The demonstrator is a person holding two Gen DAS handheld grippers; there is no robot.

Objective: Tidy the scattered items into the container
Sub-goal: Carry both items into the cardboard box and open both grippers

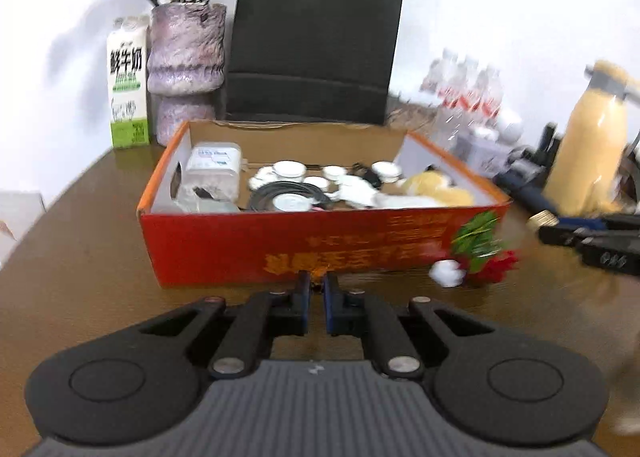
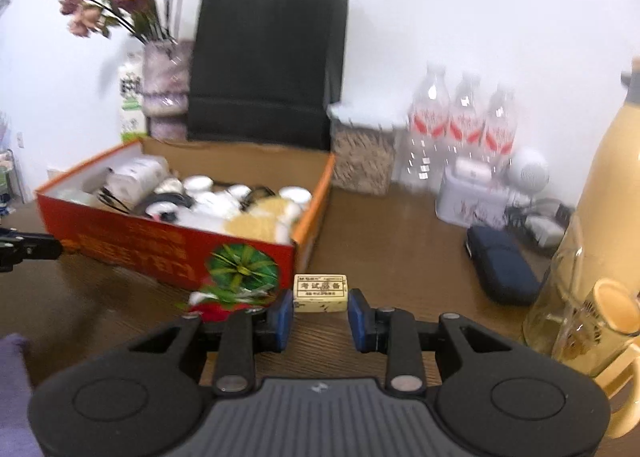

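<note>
Cardboard red box (image 1: 248, 249) sits beyond the closed left gripper (image 1: 316, 285); right gripper (image 2: 320, 307) clamps a rectangular eraser (image 2: 320, 293).

The table (image 2: 400, 225) looks like brown wood with a faint sheen, and the red box (image 1: 248, 241) on it is printed cardboard, glossy outside and raw brown on its inner back wall. Behind it stand a matt black paper bag (image 1: 316, 37), a rough, mottled purple vase (image 1: 186, 57) and a printed milk carton (image 1: 127, 85), while clear plastic bottles (image 2: 464, 117) glint beside a smooth cream flask (image 2: 608, 177). Each gripper has matt black plastic links with metal pins, ribbed grey housing and blue pads (image 2: 285, 317); the eraser (image 2: 320, 293) wears a paper sleeve.
</note>
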